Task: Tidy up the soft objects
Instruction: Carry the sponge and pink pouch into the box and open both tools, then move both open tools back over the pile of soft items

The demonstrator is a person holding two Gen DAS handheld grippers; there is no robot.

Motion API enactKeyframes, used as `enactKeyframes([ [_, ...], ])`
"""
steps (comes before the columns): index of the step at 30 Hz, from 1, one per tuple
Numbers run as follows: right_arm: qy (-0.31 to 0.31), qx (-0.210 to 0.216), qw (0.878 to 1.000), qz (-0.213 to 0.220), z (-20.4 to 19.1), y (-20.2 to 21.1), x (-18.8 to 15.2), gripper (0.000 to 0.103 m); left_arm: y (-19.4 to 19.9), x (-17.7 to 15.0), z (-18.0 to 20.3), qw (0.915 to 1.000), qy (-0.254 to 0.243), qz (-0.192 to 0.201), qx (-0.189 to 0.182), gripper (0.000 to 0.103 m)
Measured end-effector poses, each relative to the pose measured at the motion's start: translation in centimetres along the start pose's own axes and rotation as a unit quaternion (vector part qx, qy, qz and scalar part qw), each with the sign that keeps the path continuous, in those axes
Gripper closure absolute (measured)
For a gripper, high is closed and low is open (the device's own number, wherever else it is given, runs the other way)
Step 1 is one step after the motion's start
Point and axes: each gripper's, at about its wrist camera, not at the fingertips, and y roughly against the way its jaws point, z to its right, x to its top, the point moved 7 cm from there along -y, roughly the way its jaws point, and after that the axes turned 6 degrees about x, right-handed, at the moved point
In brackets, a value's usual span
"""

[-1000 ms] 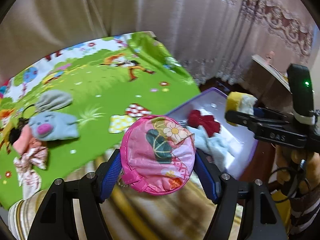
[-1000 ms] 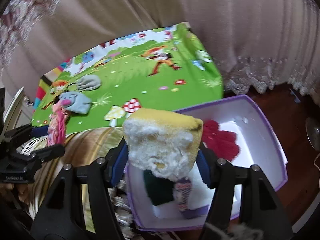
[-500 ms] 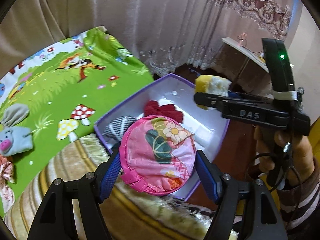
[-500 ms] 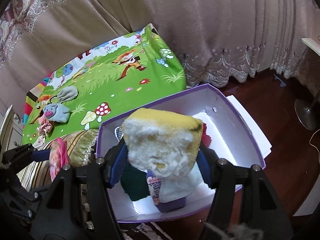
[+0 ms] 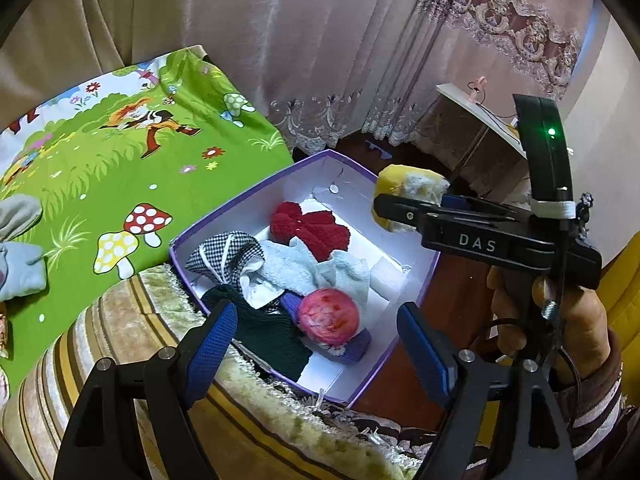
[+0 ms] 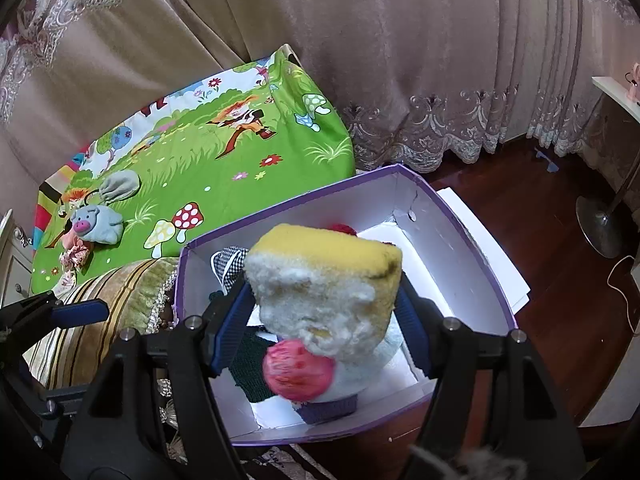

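Quick look at this one: the left gripper (image 5: 316, 309) hangs over the near end of the purple box (image 5: 256, 200) with its blue pads spread wide. The jaws have just been opening and nothing sits between the pads. The round pink pouch (image 5: 329, 316) is down inside the box near its near end, a bit blurry, on top of the pile there. The pile in the box is a light blue cloth (image 5: 296, 268), a black-and-white checked piece (image 5: 226, 250) by the box's left wall, a dark green knit (image 5: 268, 336) at the near corner, something purple (image 5: 352, 350) under the pouch and a red knit thing (image 5: 310, 228) toward the far end. The right gripper (image 6: 323, 286) is above the box's right side, a hand (image 5: 560, 320) wrapped round its handle. It has the yellow-and-white plush (image 6: 324, 280) between its pads with the tips touching its sides, and those jaws have just been opening a bit too. Left of the box is the green cartoon mat (image 5: 120, 184), where a grey pig toy (image 6: 98, 222) and a grey pouch (image 6: 120, 186) lie well away from the box. A striped fringed cover (image 5: 140, 344) butts up against the box's near-left edge.
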Motion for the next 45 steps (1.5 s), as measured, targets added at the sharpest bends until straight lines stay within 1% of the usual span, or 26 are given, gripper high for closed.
enactKeyframes([
  [8,0.015,0.008,1.0,0.006,-1.2,0.3,0.4,0.032,1.1,0.1,-2.2,0.9996,0.025,0.013,0.009,0.02],
  [11,0.036,0.0,0.999,0.006,-2.3,0.3,0.5,0.032,1.7,0.1,-3.5,0.9989,0.04,0.021,0.013,0.02],
  [15,0.055,0.013,0.998,0.005,-4.0,0.3,0.7,0.032,2.6,-0.1,-5.6,0.9973,0.064,0.03,0.023,0.02],
  [18,0.066,0.012,0.998,0.002,-5.0,0.2,1.0,0.032,3.3,-0.4,-7.5,0.995,0.088,0.038,0.029,0.02],
  [19,0.07,0.01,0.997,-0.001,-5.3,0.1,1.0,0.03,3.5,-0.5,-8.3,0.994,0.097,0.04,0.031,0.02],
  [22,0.074,0.008,0.997,-0.007,-5.6,0.0,1.0,0.02,4.1,-0.6,-9.6,0.9919,0.113,0.046,0.034,0.02],
  [23,0.072,0.007,0.997,-0.006,-5.6,0.1,1.0,0.018,4.2,-0.7,-9.9,0.9914,0.116,0.048,0.034,0.02],
  [26,0.071,0.006,0.997,-0.007,-5.7,0.2,1.1,0.018,4.7,-0.9,-10.7,0.9901,0.125,0.054,0.036,0.02],
  [30,0.081,0.008,0.997,-0.008,-6.8,0.2,1.6,0.018,5.2,-1.4,-11.9,0.9879,0.138,0.058,0.041,0.02],
  [36,0.101,0.029,0.994,-0.01,-9.7,-0.5,2.0,0.018,6.6,-2.9,-15.0,0.9816,0.17,0.064,0.058,0.02],
  [45,0.153,0.07,0.985,-0.025,-16.0,-2.3,1.9,0.018,9.8,-6.0,-21.7,0.9649,0.231,0.076,0.099,0.02],
])
